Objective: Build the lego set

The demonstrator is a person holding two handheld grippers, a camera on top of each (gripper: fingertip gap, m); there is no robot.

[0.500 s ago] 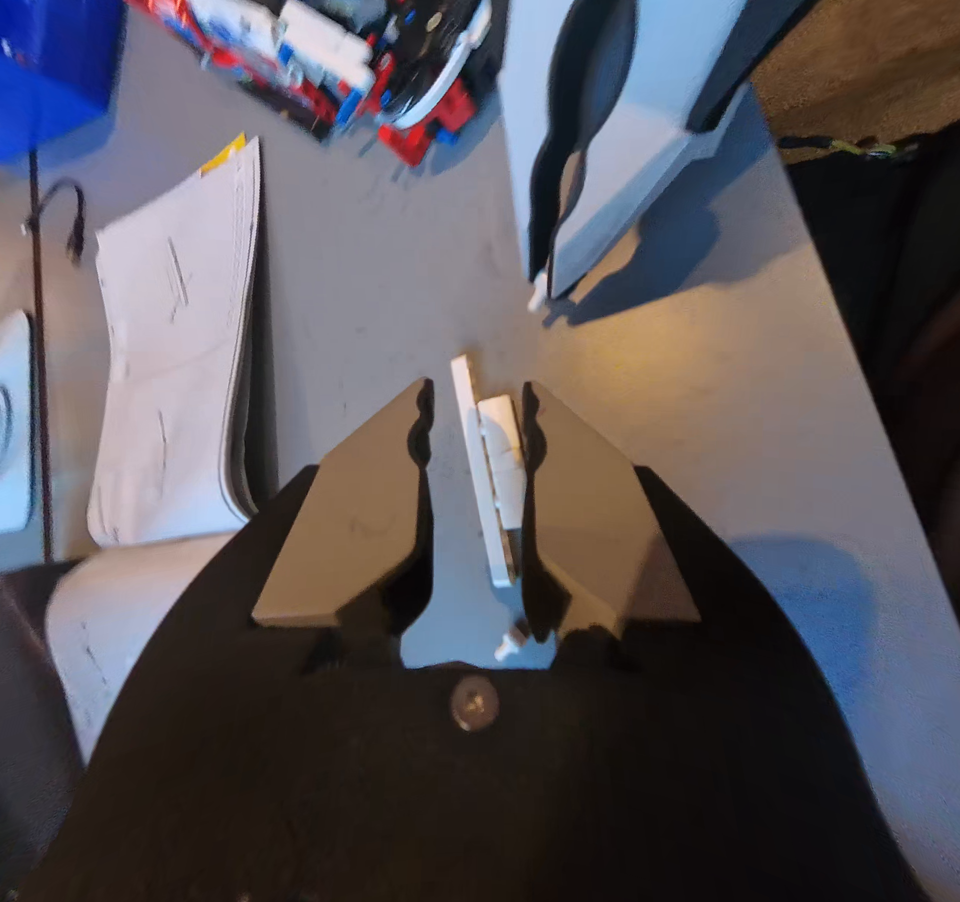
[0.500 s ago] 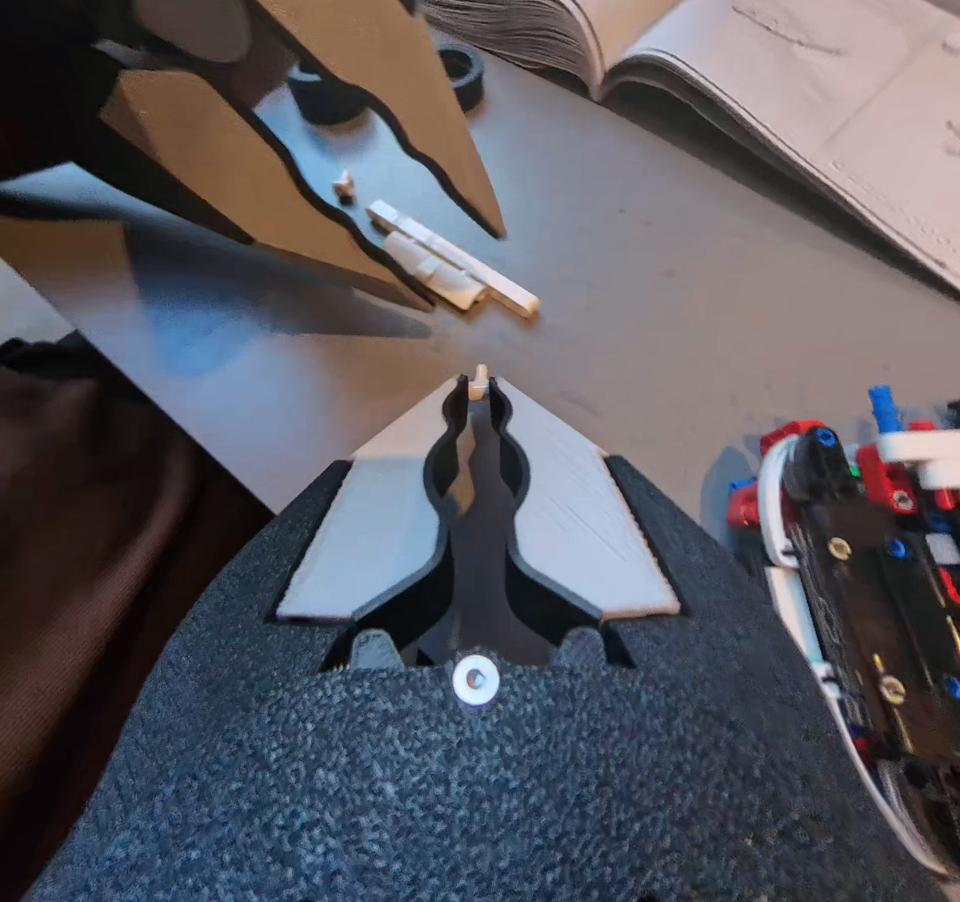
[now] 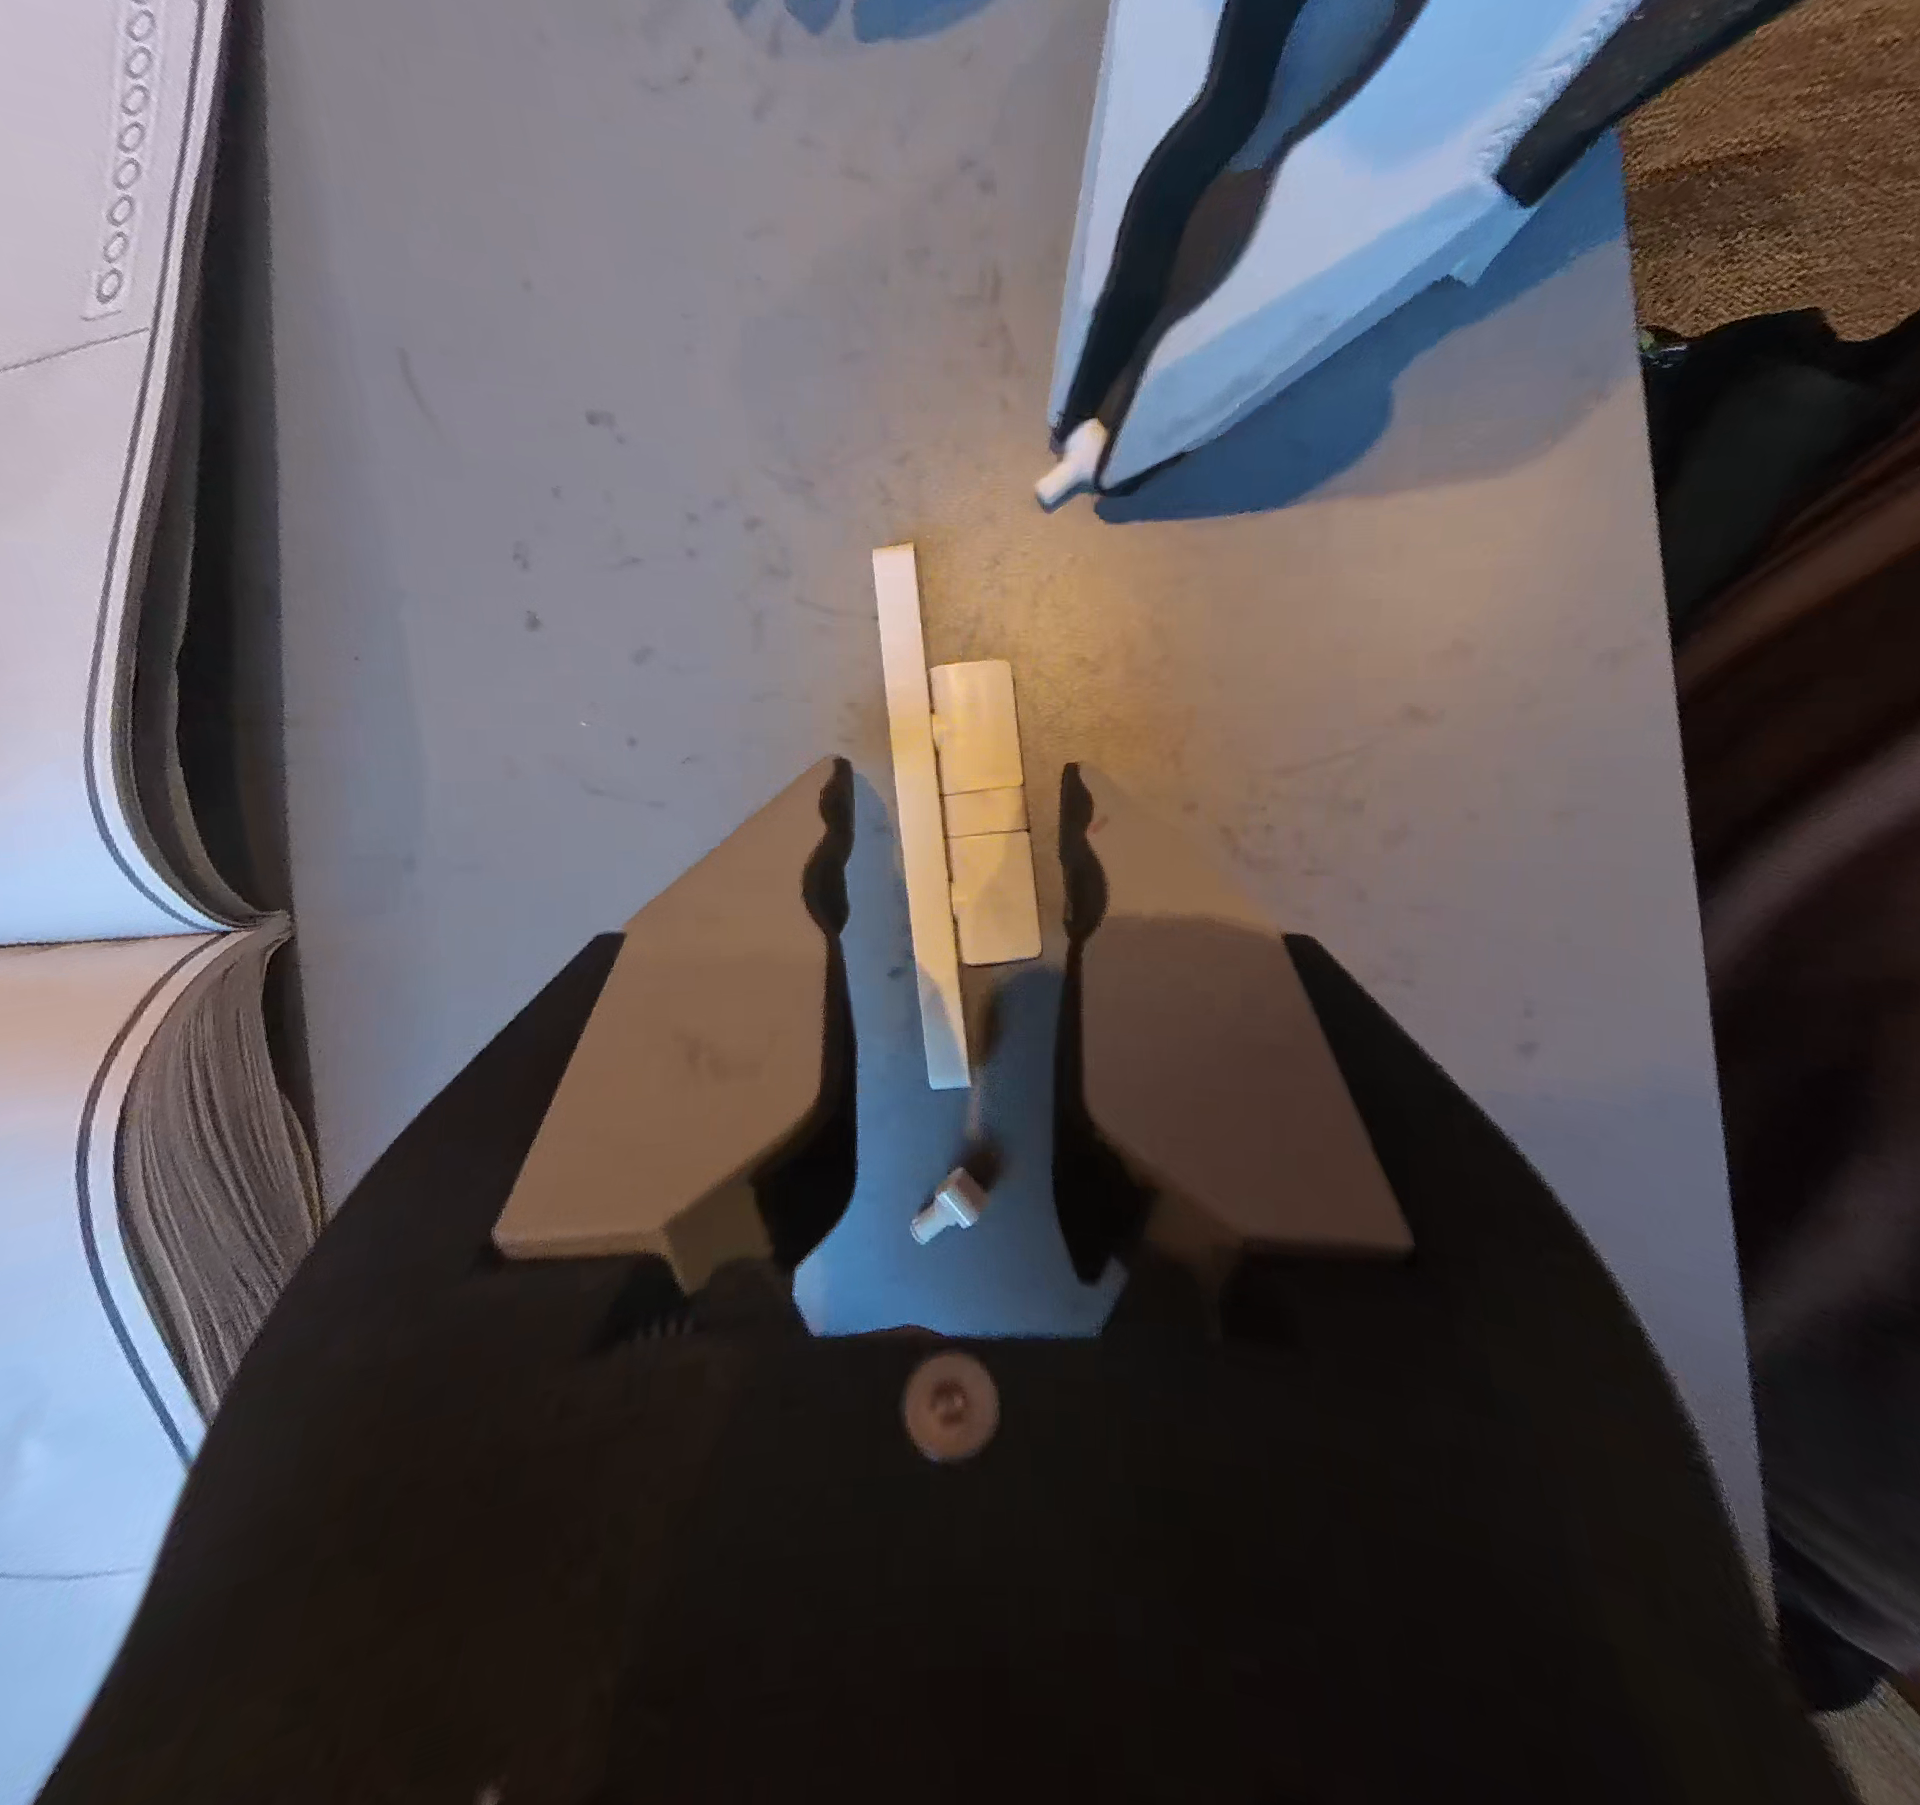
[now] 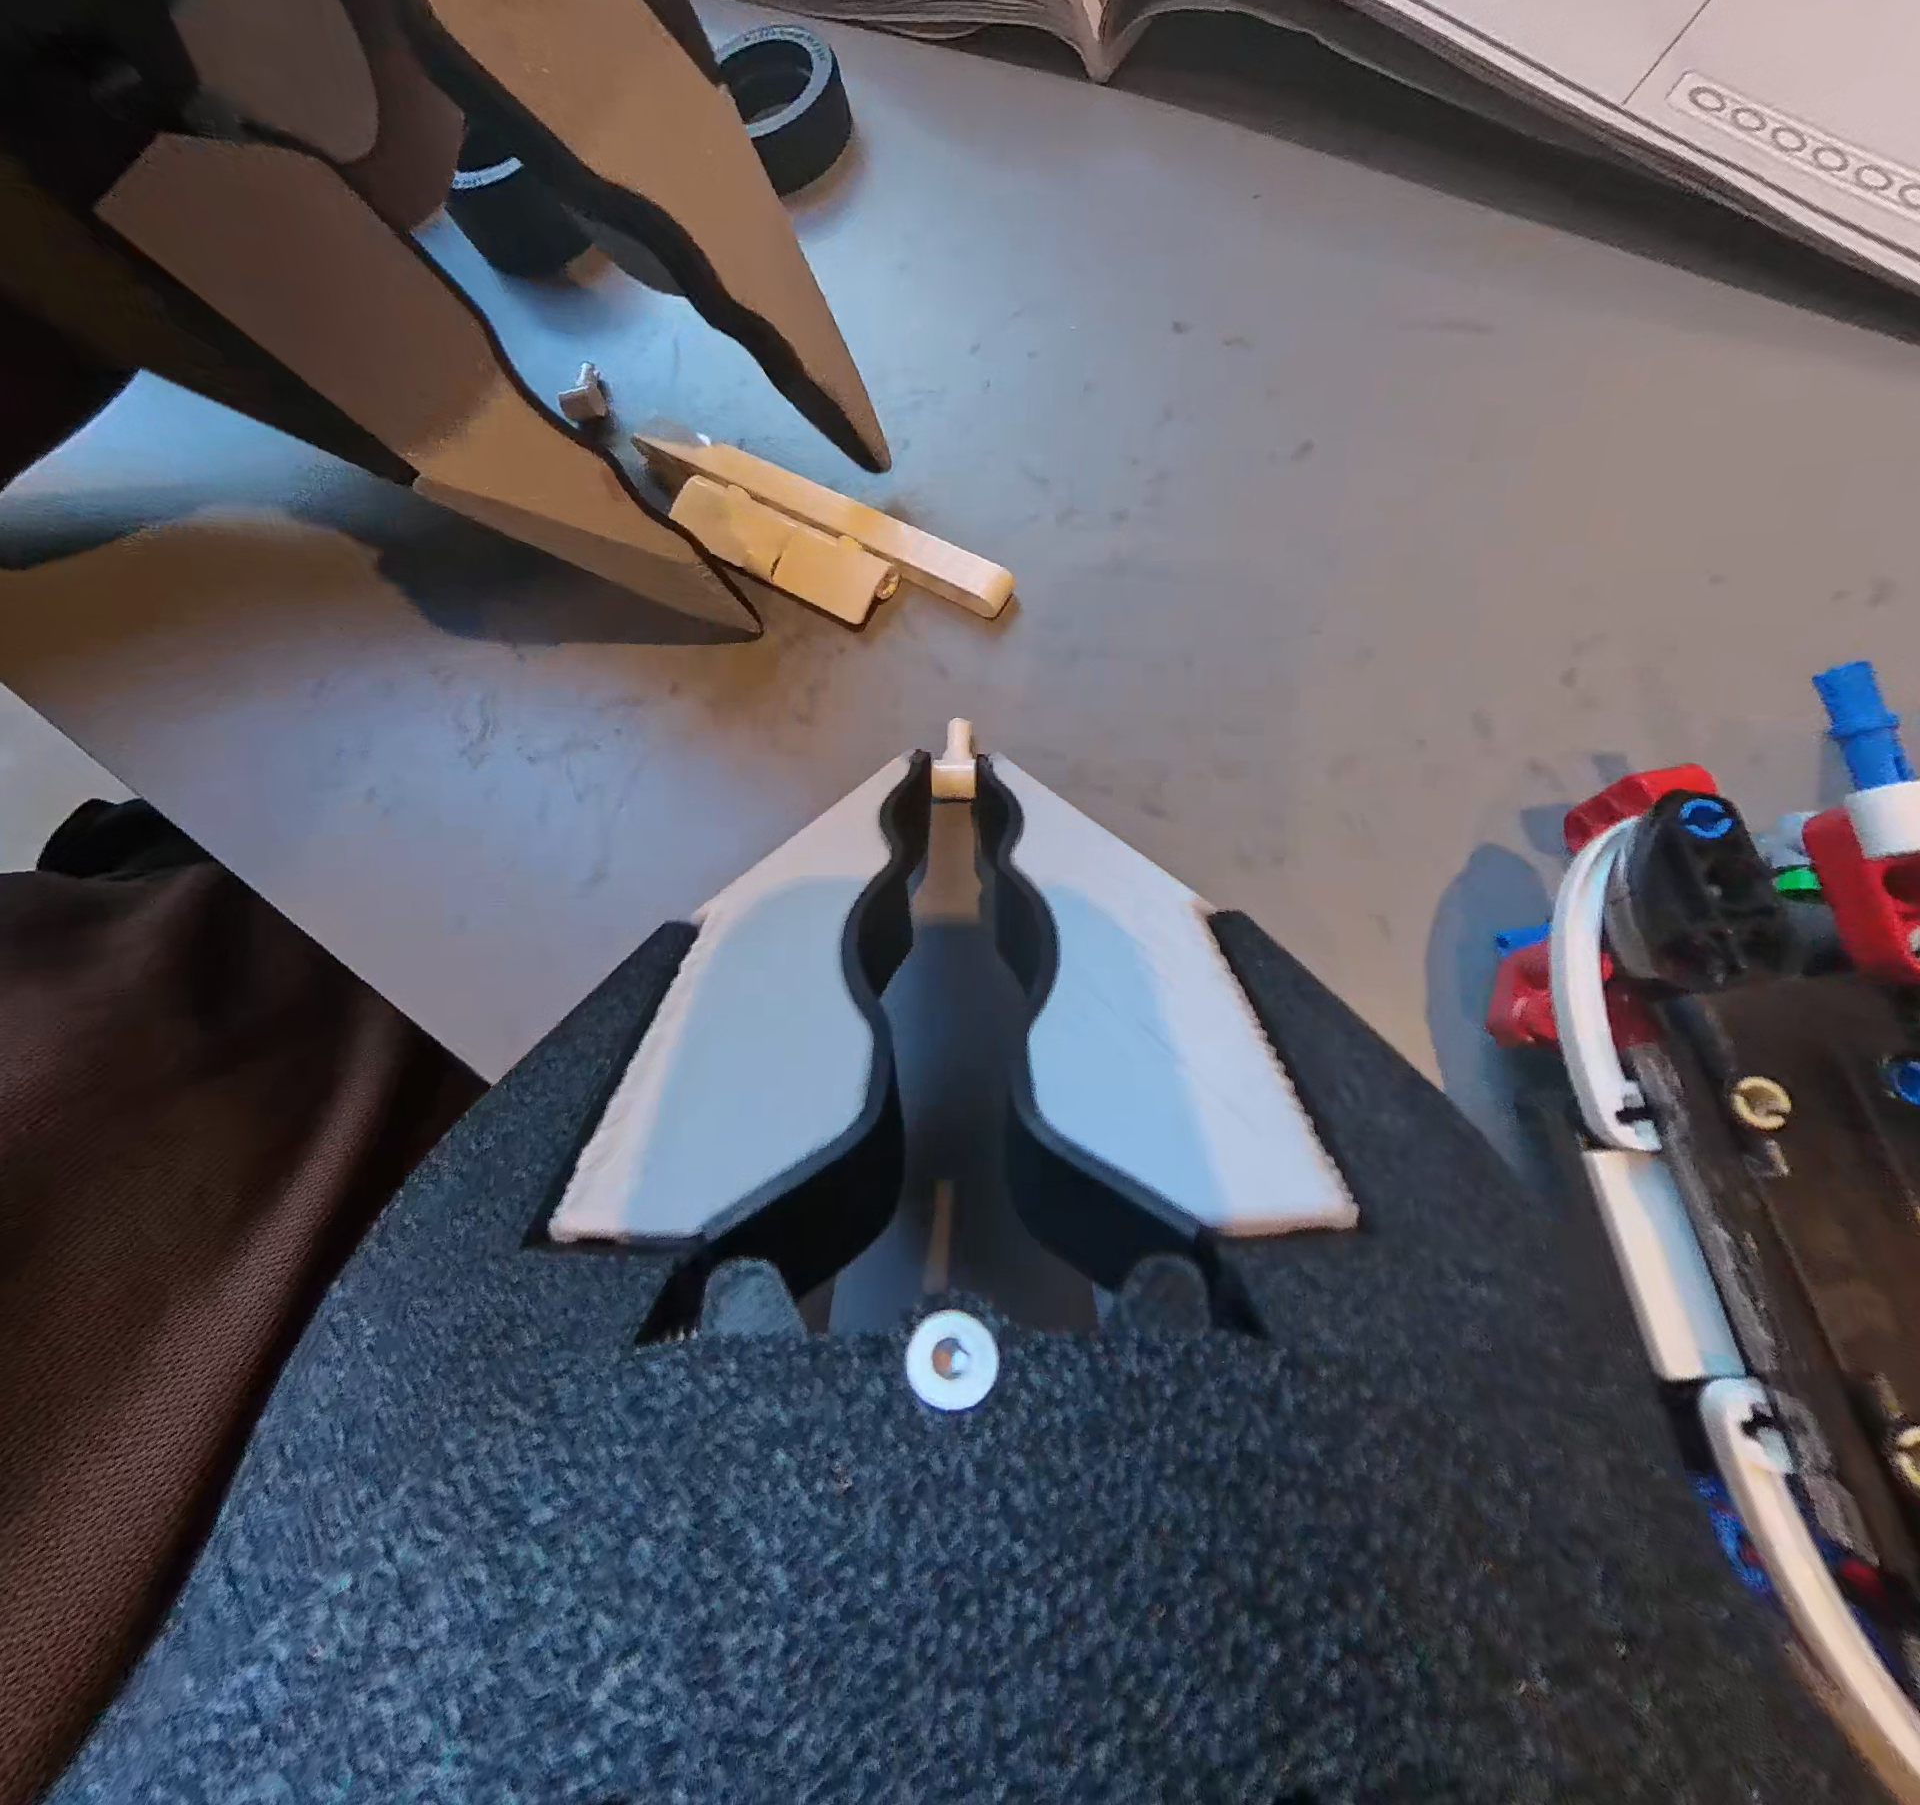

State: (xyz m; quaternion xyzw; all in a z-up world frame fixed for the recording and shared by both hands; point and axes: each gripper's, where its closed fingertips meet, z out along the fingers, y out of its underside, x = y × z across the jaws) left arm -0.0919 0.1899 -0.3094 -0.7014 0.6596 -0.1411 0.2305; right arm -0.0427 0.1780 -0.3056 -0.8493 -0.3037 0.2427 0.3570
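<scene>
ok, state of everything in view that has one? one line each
left gripper: open, straddling the white assembly
right gripper: shut on white pin
white assembly: lying flat on the table, not gripped
loose pin: lying on table, free
instruction book: open
black tyres: loose on table

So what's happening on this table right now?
A person is building a Lego set with two hand-held grippers. The right gripper pinches a small white peg at its tips. The left gripper is open, its fingers either side of a flat white beam-and-panel assembly lying on the grey table. Another small peg lies nearby, and the open instruction booklet and a red-and-black partly built model wait alongside.
</scene>
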